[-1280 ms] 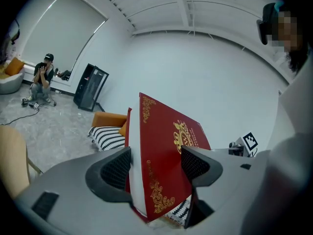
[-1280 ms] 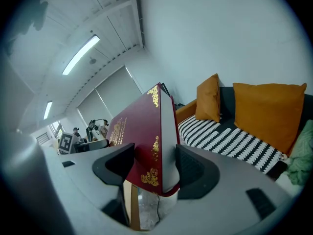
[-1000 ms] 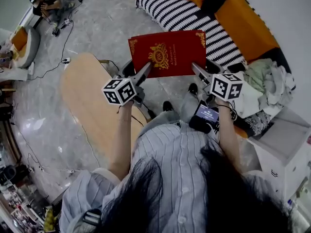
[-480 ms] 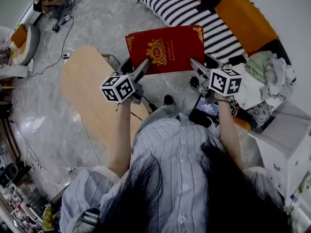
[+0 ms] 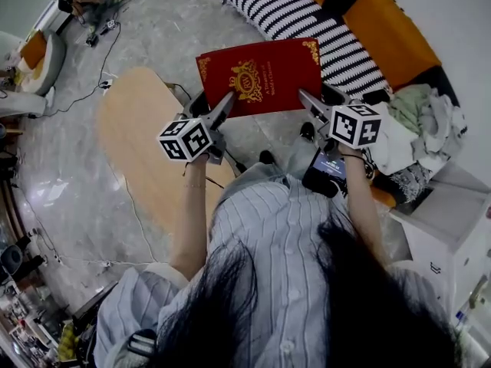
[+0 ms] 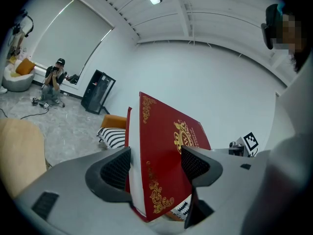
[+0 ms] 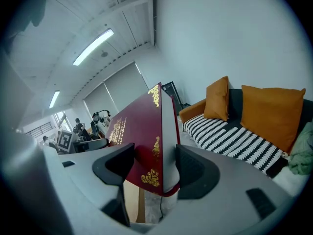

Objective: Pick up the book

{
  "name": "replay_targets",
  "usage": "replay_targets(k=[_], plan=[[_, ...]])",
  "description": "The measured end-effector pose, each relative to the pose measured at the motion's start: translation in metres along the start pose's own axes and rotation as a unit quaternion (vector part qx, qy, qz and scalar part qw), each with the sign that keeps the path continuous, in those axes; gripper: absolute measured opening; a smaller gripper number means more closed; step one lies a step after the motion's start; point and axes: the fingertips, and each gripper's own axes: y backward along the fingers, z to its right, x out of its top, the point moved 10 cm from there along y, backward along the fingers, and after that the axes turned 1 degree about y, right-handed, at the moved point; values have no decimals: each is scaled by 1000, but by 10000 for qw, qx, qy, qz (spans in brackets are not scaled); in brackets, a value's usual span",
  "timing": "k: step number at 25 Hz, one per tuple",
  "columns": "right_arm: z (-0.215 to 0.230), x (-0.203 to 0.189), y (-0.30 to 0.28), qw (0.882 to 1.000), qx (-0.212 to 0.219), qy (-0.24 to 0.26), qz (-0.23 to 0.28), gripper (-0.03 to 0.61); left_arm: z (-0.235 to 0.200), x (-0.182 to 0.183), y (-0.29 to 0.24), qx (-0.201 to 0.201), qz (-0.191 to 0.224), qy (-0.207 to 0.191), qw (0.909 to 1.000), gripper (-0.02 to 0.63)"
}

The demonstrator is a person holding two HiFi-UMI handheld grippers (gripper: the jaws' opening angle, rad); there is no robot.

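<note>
My left gripper (image 5: 224,107) and my right gripper (image 5: 308,103) each clench a near corner of the red book (image 5: 261,73), which I hold in the air before me; I judge the lift done, the next move needing only an even, two-sided hold. Its long axis runs gripper to gripper, gilt cover up, far edge toward the striped cushion (image 5: 278,11)

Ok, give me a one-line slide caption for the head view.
Left gripper and right gripper each clamp a near corner of the red book, held above the floor.
</note>
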Motion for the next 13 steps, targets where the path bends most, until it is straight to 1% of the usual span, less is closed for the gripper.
replay_targets(k=[4, 13], plan=[[-12, 7, -4, 10000, 36, 61, -20, 282, -4, 8, 8, 12, 111, -11, 9999, 321], [-6, 17, -19, 9999, 0, 122, -113, 282, -16, 11, -3, 31, 159, 103, 9998, 321]])
